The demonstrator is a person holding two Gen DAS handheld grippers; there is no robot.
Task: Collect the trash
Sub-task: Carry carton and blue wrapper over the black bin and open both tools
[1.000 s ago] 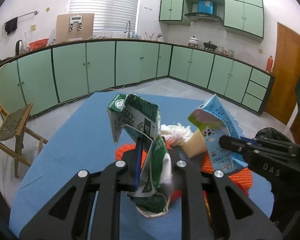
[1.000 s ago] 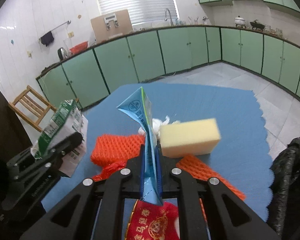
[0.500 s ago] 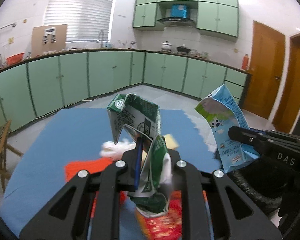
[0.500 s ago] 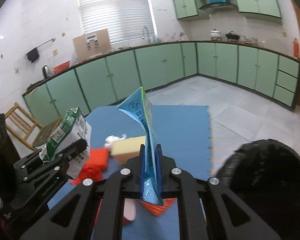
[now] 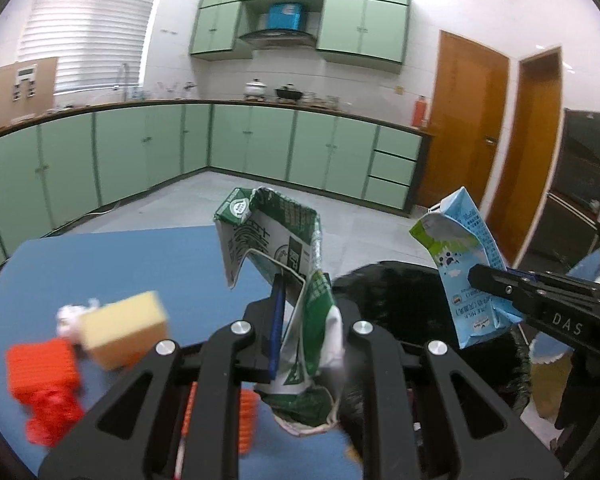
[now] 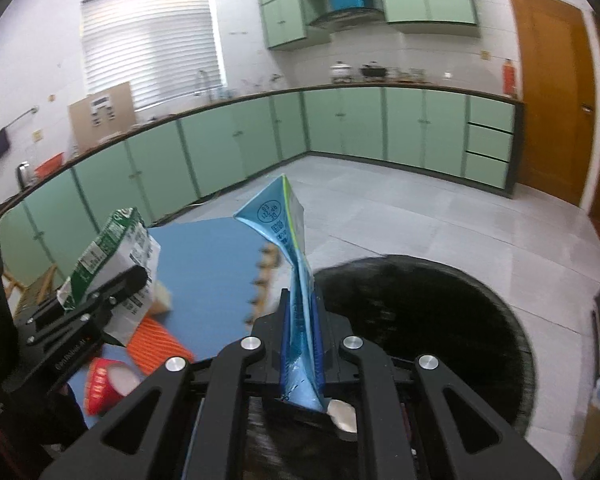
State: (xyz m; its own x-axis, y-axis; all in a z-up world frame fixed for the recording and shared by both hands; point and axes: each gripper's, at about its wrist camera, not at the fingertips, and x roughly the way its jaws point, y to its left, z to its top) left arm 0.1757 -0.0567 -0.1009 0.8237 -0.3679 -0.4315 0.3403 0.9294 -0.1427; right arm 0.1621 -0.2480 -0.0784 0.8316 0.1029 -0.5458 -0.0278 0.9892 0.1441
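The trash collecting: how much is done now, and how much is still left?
Nothing can be seen inside the black bin. In hand: the left tool grips the green carton, the right tool the blue carton, both near the bin. Left on the blue table: yellow sponge, orange netting, white tissue, red wrapper.

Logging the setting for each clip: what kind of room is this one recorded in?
A home kitchen, most likely. Green cabinets run under a long counter along two walls, a range hood hangs between the wall cupboards with pots beneath it, and a sink faucet stands below the blinded window.
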